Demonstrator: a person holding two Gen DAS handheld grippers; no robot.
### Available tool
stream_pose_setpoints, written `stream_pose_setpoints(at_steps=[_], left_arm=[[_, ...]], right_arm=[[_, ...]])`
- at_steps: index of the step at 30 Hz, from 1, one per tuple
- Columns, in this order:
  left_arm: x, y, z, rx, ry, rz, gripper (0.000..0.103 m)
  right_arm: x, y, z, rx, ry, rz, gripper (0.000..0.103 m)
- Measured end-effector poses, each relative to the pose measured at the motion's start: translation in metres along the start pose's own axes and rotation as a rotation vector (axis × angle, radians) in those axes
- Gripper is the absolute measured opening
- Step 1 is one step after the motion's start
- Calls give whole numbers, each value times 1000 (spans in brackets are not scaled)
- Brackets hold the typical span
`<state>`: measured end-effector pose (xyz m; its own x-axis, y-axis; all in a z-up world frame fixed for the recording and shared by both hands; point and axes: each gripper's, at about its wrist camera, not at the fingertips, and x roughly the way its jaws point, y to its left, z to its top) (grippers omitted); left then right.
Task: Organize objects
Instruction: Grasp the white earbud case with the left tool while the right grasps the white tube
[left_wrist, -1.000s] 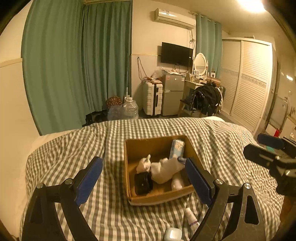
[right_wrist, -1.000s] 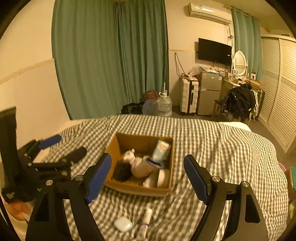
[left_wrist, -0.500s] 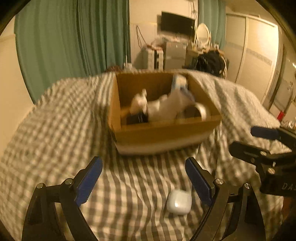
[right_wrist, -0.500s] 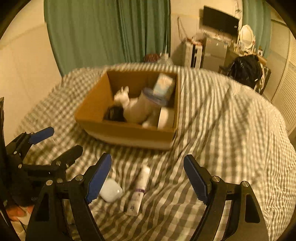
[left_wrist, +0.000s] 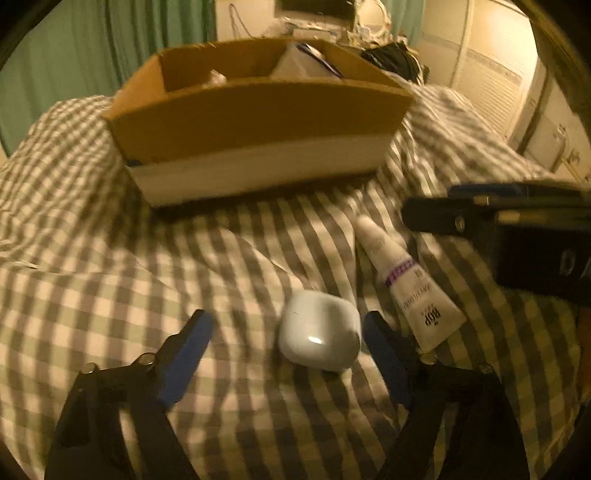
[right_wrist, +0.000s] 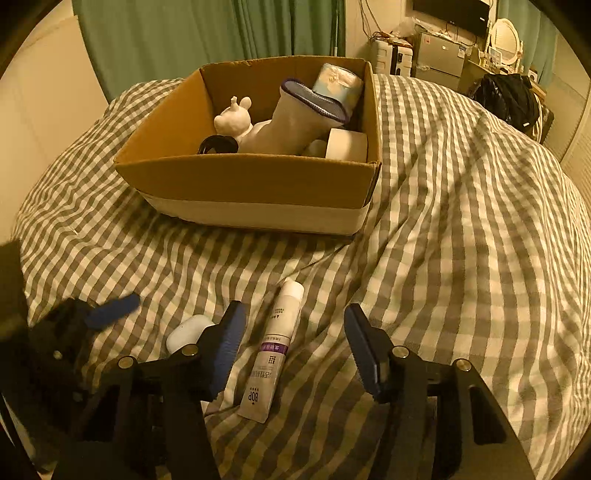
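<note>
A white earbud case (left_wrist: 319, 334) lies on the checked bedspread between the fingers of my left gripper (left_wrist: 286, 328), nearer the right finger. The jaws are closing and neither pad presses on it. A white tube with a purple band (right_wrist: 273, 354) lies lengthwise between the fingers of my right gripper (right_wrist: 294, 317). Those jaws are closing too, with gaps on both sides. The tube (left_wrist: 402, 280) lies just right of the case. Behind both stands an open cardboard box (right_wrist: 251, 184) holding a white toy figure (right_wrist: 234, 118), a white sock with a blue rim (right_wrist: 291, 122) and a tape roll (right_wrist: 347, 144).
The right gripper's body (left_wrist: 517, 229) reaches in from the right of the left wrist view. The left gripper's blue pad (right_wrist: 112, 312) shows at the left of the right wrist view. Green curtains (right_wrist: 207, 33) hang beyond the bed. A chair with black clothes (right_wrist: 506, 98) stands at the far right.
Both grippers have sunk toward the bedspread and tipped downward, and both pairs of jaws have narrowed. The case now sits between the left fingers and the tube between the right ones.
</note>
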<state>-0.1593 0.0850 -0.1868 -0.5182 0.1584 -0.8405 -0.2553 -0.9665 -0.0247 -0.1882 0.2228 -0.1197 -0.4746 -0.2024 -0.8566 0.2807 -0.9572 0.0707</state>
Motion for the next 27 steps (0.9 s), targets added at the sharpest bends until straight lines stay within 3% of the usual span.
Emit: stream_pose_setpoints(at_steps=[3, 8, 13, 19, 27], left_arm=[[9, -5, -1, 18, 16, -16, 76], [22, -16, -3, 75, 32, 12, 76], [19, -13, -3, 64, 26, 12, 50], [-4, 6, -4, -33, 14, -58, 50], [-35, 25, 6, -59, -83, 2, 50]], right_arm=[[4, 1, 0, 9, 4, 0, 55], [5, 0, 0, 26, 4, -1, 55], [5, 0, -1, 30, 5, -11, 52], [6, -1, -1, 41, 7, -13, 48], [25, 15, 0, -17, 72, -18, 39]])
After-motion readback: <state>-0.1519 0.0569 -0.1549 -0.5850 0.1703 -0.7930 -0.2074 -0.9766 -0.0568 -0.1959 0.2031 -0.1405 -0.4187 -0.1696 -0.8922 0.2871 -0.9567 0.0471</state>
